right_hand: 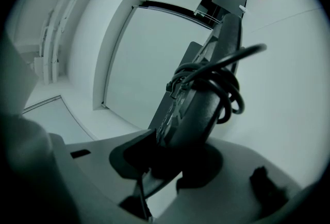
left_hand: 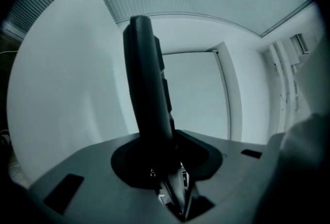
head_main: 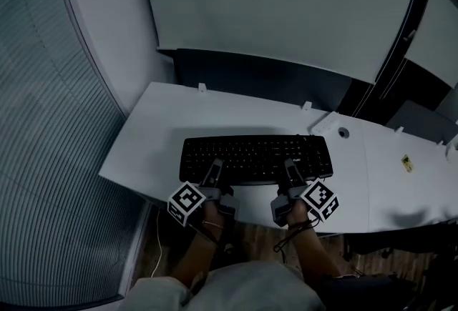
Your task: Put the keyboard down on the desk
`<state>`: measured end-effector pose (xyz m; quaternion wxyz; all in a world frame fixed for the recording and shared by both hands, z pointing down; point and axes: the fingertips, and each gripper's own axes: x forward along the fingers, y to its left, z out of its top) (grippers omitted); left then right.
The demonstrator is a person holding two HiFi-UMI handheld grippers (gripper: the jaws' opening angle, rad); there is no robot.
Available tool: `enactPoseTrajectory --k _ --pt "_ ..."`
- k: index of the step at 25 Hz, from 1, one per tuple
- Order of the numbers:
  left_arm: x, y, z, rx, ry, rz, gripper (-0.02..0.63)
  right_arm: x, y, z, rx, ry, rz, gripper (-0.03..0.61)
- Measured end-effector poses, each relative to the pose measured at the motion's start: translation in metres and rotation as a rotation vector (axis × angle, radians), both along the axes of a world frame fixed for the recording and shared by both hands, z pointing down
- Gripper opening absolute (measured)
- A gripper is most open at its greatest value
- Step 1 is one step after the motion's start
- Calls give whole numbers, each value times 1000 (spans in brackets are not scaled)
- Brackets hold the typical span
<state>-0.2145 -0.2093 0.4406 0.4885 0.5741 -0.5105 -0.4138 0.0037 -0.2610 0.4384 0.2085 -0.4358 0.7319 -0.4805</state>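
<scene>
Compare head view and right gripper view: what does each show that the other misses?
Head view only: the whole keyboard, keys up, with the left gripper and right gripper both at its near edge. Right gripper view only: a coiled cable bundled against the keyboard, and that gripper closed on the keyboard's edge. Both: the keyboard and the white desk.

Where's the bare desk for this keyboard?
Bare desk runs left of the keyboard to the corner, and in a strip behind it up to the dark back panel. Right rear is tighter: a small white box sits close. Farther right, only a yellow sticker.
</scene>
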Motion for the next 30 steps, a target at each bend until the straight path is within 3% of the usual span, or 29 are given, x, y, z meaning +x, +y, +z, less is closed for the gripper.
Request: enactPoseTrajectory --k 6,16,30 --pt "-18 -26 2 -4 3 42 120 -16 -15 -3 -2 21 43 129" --pt "-10 -44 36 -66 24 126 120 -6 -16 25 -63 51 120 129" --pt "9 -58 63 -123 16 139 120 13 -28 57 -113 43 131 129"
